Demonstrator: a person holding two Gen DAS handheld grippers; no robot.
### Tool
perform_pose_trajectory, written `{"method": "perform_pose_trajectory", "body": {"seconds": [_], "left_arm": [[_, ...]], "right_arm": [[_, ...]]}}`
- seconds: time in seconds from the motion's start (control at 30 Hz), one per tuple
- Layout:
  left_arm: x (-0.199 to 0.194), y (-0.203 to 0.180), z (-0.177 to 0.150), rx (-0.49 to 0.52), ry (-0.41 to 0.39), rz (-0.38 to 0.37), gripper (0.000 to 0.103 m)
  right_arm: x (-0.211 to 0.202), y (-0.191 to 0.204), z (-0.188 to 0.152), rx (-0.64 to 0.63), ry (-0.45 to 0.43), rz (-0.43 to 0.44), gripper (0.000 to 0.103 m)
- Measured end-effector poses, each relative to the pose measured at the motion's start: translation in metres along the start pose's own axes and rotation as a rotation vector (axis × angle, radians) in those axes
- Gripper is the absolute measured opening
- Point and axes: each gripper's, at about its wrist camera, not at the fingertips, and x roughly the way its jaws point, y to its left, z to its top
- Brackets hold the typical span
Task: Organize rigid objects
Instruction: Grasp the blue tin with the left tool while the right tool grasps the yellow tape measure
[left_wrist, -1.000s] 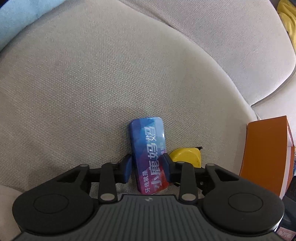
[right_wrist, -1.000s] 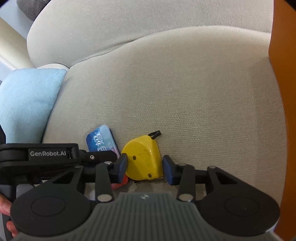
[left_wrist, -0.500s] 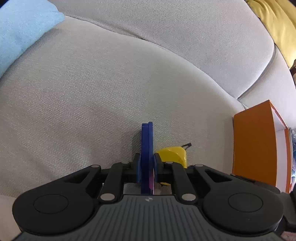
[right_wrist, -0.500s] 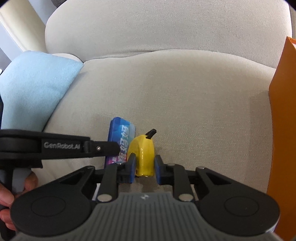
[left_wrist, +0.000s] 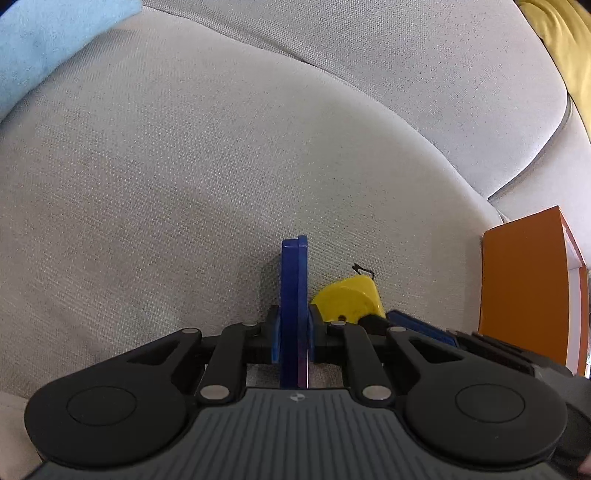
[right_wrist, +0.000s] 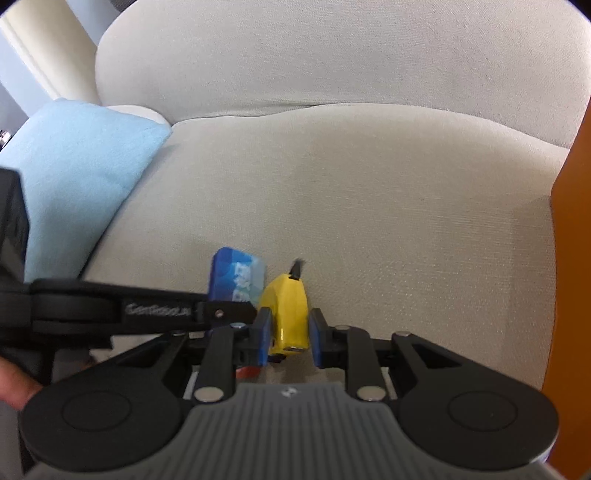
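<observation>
On the beige sofa seat cushion (left_wrist: 184, 184), near its front edge, the left claw (left_wrist: 293, 332) is pressed together on a flat blue tin (left_wrist: 294, 295), pinching it on edge across its thin sides so that it stands upright between the pads. Just beside it, the right claw (right_wrist: 289, 334) straddles a yellow tape measure (right_wrist: 286, 314); its jaws are opening slightly, and in the right wrist view the right pad seems to stand a little off the yellow casing, so that grip looks doubtful at best. The two claws are crowded together, the left one's arm lying almost against the right one's left finger. An orange box (left_wrist: 524, 280) stands at the right end of the cushion, and I take it to be where both things belong. The chief risk is the tape measure: its casing is smooth and rounded, and a loosening pinch could let it drop onto the cushion or roll off the front edge. The tin, held only by narrow edges, could twist out if swung fast. The claws could also knock each other when lifted.
</observation>
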Motion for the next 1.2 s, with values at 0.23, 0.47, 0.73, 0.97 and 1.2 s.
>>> {"method": "perform_pose_trajectory", "body": {"seconds": [0.23, 0.47, 0.73, 0.97, 1.2], "left_arm": [[0.001, 0.015, 0.003, -0.078, 0.013, -0.032, 0.015], [-0.005, 0.019, 0.001, -0.094, -0.036, -0.034, 0.015], [0.0, 0.017, 0.003, -0.093, -0.054, -0.035, 0.015], [0.007, 0.017, 0.004, -0.109, -0.046, -0.037, 0.015], [0.015, 0.012, 0.006, -0.114, -0.05, -0.04, 0.015]], "right_arm": [[0.018, -0.023, 0.008, 0.091, 0.015, 0.031, 0.037], [0.026, -0.036, 0.008, 0.084, 0.022, 0.091, 0.046], [0.009, -0.029, 0.005, 0.009, 0.017, 0.093, 0.025], [-0.021, 0.006, -0.008, -0.149, 0.013, 0.05, 0.02], [-0.013, 0.011, -0.009, -0.157, 0.044, 0.058, 0.022]]}}
